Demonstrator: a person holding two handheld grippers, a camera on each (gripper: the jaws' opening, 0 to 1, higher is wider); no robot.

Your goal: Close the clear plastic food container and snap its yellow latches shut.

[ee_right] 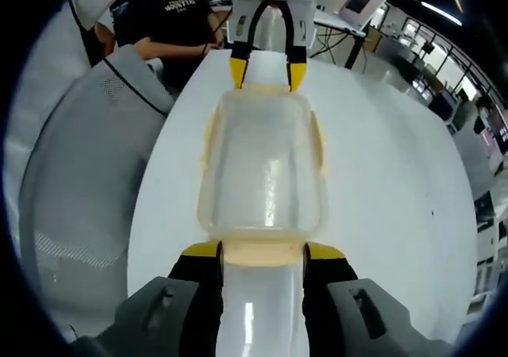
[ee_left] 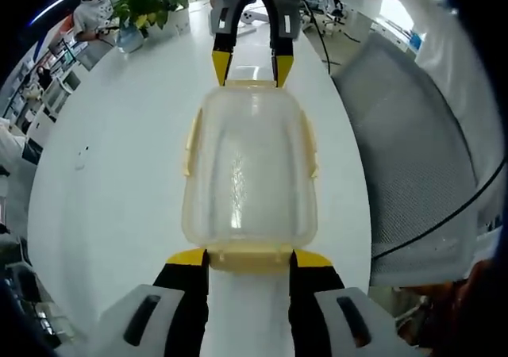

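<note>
Lidded, empty clear container (ee_left: 250, 166) on white table (ee_left: 119, 182), left tongs (ee_left: 249, 255) and right tongs (ee_right: 262, 250) spread at opposite end latches.

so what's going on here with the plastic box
A person holds two grippers at opposite ends of a clear plastic food container on a white table. The left gripper brackets the yellow latch at one end, jaws open around it; the right gripper does the same at the other end. The lid appears to be on, and the side latches look down.
</note>
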